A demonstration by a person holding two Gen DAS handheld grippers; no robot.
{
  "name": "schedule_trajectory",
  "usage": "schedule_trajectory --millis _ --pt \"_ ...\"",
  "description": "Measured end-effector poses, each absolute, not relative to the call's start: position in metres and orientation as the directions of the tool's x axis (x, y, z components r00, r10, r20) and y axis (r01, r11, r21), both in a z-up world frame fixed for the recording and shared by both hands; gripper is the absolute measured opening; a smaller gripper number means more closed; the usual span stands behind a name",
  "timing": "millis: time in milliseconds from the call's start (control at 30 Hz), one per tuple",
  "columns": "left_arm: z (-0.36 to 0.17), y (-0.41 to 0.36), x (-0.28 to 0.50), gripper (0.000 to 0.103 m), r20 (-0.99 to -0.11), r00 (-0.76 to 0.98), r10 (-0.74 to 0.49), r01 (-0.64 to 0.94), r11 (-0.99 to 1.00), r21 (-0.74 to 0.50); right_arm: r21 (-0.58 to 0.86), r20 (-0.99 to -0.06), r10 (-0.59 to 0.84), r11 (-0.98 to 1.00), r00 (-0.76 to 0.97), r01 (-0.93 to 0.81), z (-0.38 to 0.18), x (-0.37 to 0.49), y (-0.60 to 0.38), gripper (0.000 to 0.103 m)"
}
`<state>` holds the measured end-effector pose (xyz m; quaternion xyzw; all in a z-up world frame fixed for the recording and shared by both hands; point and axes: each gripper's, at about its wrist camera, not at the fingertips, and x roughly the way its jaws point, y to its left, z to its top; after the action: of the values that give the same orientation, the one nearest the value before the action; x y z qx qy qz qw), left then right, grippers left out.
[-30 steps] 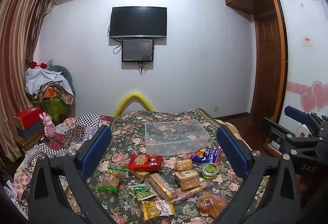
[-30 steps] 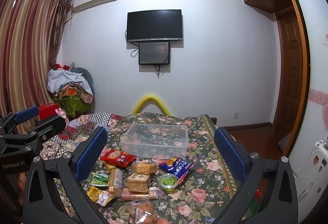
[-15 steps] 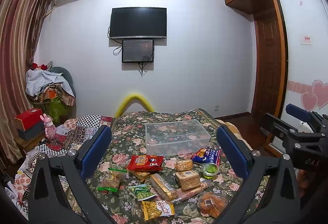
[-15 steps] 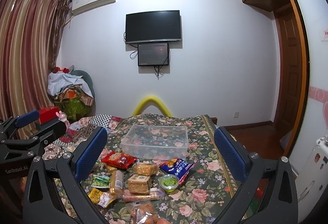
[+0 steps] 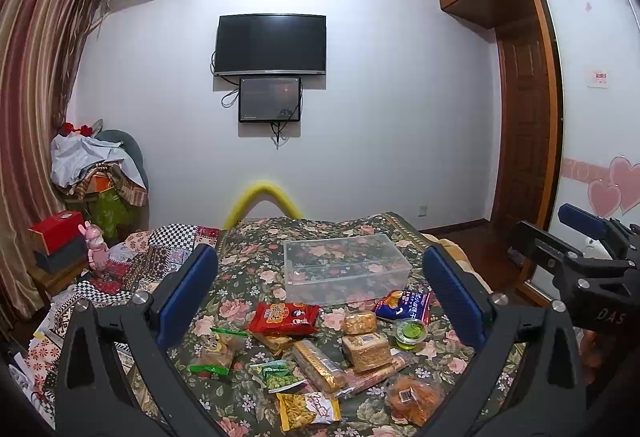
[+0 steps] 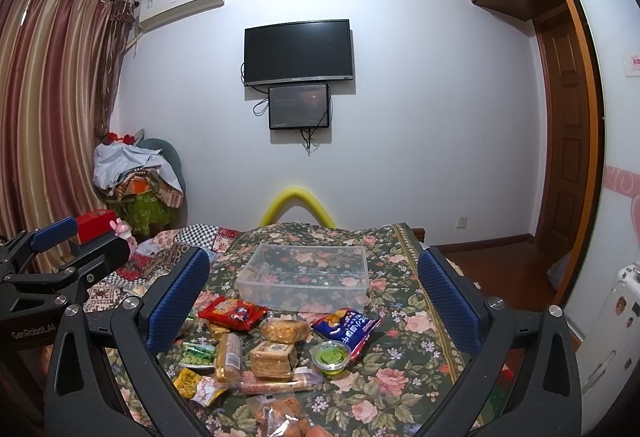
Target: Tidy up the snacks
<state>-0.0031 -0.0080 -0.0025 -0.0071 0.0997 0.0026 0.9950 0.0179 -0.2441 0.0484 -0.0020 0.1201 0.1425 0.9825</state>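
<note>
A clear plastic bin (image 5: 346,267) (image 6: 304,277) sits empty on the floral bedspread (image 5: 248,269). Several snacks lie in front of it: a red packet (image 5: 284,318) (image 6: 233,313), a blue packet (image 5: 404,305) (image 6: 346,327), a green jelly cup (image 5: 409,333) (image 6: 330,353), wrapped cakes (image 5: 366,351) (image 6: 274,359) and a yellow packet (image 5: 308,409). My left gripper (image 5: 320,301) is open and empty, held above the snacks. My right gripper (image 6: 314,297) is open and empty too, at a similar height. Each gripper shows at the other view's edge.
A patchwork quilt (image 5: 140,261) lies to the left of the bedspread. A yellow foam arch (image 5: 262,199) stands at the bed's far end. A red box (image 5: 56,225) and a pink toy (image 5: 96,243) sit at the left. A wooden door (image 5: 524,133) is at the right.
Both grippers have drifted only slightly. The snacks and the bin have not moved.
</note>
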Motion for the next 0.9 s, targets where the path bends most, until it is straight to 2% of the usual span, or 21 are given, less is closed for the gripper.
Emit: schedule_trajectory --millis 567,833,900 --pt "-0.007 -0.006 0.002 0.103 -0.219 0.976 0.003 -0.006 1.000 -0.015 0.035 -0.248 0.313 0.949 0.917 -0.314 0.043 0.019 -0.241 0.103" --pt "-0.033 0.007 0.008 0.103 -0.275 0.961 -0.025 0.021 1.000 -0.018 0.007 -0.338 0.320 0.941 0.885 -0.338 0.014 0.026 -0.239 0.103" --pt "-0.042 0.012 0.011 0.103 -0.302 0.953 -0.030 0.026 0.999 -0.018 -0.012 -0.388 0.312 0.939 0.867 -0.343 0.003 0.030 -0.237 0.103"
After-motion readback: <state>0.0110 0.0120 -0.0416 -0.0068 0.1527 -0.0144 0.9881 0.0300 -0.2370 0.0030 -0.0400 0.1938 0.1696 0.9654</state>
